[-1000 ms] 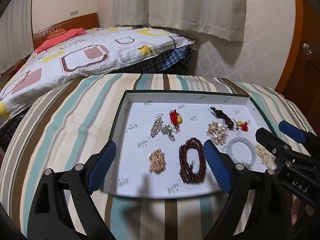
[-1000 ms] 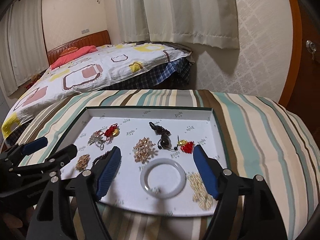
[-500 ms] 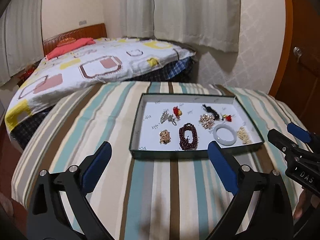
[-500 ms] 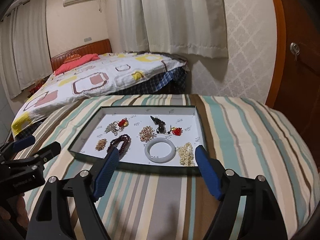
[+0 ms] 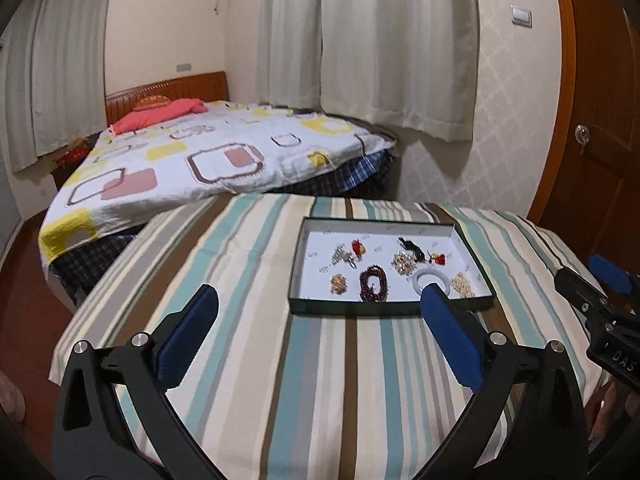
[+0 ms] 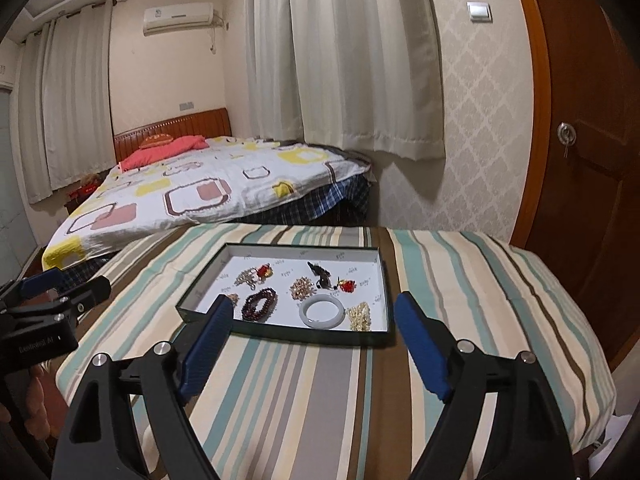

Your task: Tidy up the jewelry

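Two grippers are hanging above a striped cloth (image 6: 304, 392), near its front edge, and neither one is holding anything. On the left, the left gripper (image 5: 320, 322) is spreading its blue pads wide, with only cloth showing between them. On the right, the right gripper (image 6: 314, 330) is also opening its jaws, and nothing is sitting between its pads. A dark box tray (image 6: 280, 330) is resting near the back edge of the cloth, a bit right of the middle. Inside it, going left to right, are lying a small gold cluster (image 5: 338, 283), a dark red bead bracelet (image 6: 260, 304), a white bangle (image 6: 322, 311) and a gold chain (image 6: 360, 316) by the front right corner.
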`<action>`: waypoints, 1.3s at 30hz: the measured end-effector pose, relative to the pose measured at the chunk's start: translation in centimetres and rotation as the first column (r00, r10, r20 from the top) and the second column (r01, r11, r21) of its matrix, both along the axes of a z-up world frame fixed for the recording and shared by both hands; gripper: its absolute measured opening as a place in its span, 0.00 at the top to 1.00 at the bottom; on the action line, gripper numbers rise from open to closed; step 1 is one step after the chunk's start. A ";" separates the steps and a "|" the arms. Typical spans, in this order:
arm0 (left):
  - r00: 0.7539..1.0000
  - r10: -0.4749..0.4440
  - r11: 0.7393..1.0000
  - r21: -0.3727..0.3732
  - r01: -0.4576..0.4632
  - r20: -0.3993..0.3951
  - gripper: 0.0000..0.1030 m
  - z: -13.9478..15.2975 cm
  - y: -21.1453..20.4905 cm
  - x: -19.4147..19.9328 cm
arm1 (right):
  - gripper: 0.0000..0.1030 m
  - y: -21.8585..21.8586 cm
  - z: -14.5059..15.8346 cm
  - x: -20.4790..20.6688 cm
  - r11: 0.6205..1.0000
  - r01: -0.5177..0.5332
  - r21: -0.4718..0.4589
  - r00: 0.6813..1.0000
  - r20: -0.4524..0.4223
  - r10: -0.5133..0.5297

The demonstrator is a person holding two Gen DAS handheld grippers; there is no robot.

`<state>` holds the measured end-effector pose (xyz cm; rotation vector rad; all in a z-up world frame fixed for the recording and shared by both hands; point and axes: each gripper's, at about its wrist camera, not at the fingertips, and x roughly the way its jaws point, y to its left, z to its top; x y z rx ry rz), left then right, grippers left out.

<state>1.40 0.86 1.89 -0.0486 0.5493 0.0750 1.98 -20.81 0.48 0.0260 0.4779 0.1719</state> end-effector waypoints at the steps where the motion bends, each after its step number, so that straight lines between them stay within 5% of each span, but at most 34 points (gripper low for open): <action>1: 1.000 0.006 1.000 0.001 -0.006 0.009 0.04 0.4 0.1 -0.5 | 0.21 0.0 0.2 -0.3 1.000 -0.001 0.001 1.000 0.004 0.001; 15: 0.993 0.016 1.000 -0.006 -0.016 0.119 0.04 4.3 0.6 -5.2 | 0.20 0.5 3.1 -3.8 1.000 -0.017 -0.008 0.995 0.093 0.018; 39: 0.991 0.015 1.000 0.000 -0.015 0.130 0.04 4.8 0.5 -6.5 | 0.19 0.5 3.6 -5.0 1.000 -0.012 -0.013 0.992 0.126 0.014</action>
